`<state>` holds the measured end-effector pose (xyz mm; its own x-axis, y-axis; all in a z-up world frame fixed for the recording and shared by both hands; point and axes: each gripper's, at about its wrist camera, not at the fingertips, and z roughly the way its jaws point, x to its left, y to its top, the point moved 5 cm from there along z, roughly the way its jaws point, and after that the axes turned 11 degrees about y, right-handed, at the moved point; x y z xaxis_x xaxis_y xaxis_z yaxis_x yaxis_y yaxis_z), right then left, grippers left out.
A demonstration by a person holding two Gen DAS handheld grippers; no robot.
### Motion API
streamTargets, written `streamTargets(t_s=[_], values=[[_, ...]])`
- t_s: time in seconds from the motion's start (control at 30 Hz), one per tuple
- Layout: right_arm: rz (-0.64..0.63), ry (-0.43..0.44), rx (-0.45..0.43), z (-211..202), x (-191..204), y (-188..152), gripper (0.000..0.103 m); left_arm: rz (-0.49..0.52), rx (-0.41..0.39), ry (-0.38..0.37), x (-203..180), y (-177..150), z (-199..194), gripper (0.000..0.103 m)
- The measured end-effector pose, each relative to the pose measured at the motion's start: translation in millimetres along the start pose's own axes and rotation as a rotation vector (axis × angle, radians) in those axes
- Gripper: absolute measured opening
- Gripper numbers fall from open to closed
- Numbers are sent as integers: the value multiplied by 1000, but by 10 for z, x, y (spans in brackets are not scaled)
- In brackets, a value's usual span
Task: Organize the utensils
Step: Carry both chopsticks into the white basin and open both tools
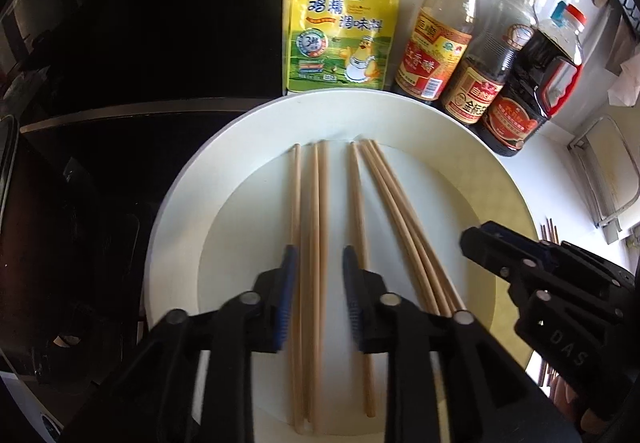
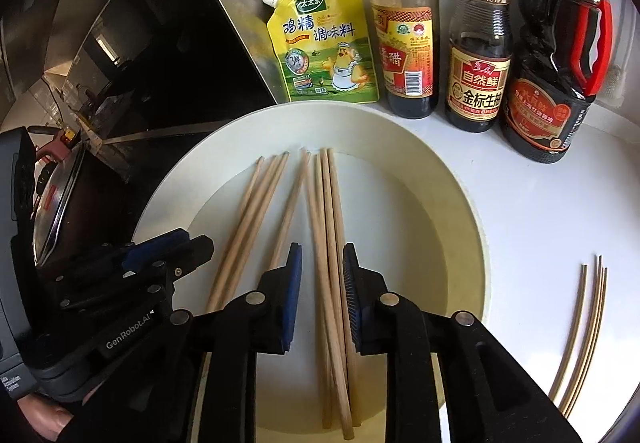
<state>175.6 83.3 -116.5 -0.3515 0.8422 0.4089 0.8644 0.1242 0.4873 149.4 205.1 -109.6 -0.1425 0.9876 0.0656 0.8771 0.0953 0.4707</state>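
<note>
Now both claws hang over a white plate (image 1: 176, 211) that sits at the left edge of the white surface (image 2: 540, 211), beside a black stovetop (image 1: 120, 43). Seven wooden chopsticks (image 1: 316, 227) lie in the plate, running from its near rim toward its far rim. The left claw (image 1: 316, 259) is slightly spread, with two chopsticks in the gap, and its pads do not press them. The right claw (image 2: 322, 255) is likewise slightly spread around three chopsticks (image 2: 328, 243) without pinching. Along the back edge of the surface stand a yellow pouch (image 2: 324, 43) and three bottles (image 2: 478, 55). Thin metal sticks (image 2: 584, 331) lie on the surface right of the plate
</note>
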Motion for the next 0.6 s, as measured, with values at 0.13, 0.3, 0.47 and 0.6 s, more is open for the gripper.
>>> streamTargets(t_s=[0.13,0.3,0.47,0.6], values=[[8,-1,-4,-62,-21,-30,20,-13,-2,6,55,-6,-15,44],[12,0,-5,-114,-15,-91,22,-14,-5,3,46,-41,-75,49],[22,-1,-22,-204,-18,-116,23,-2,3,1,17,-95,-115,49],[26,6,-40,-293,-14,-142,26,11,-6,7,-15,-115,-193,49]])
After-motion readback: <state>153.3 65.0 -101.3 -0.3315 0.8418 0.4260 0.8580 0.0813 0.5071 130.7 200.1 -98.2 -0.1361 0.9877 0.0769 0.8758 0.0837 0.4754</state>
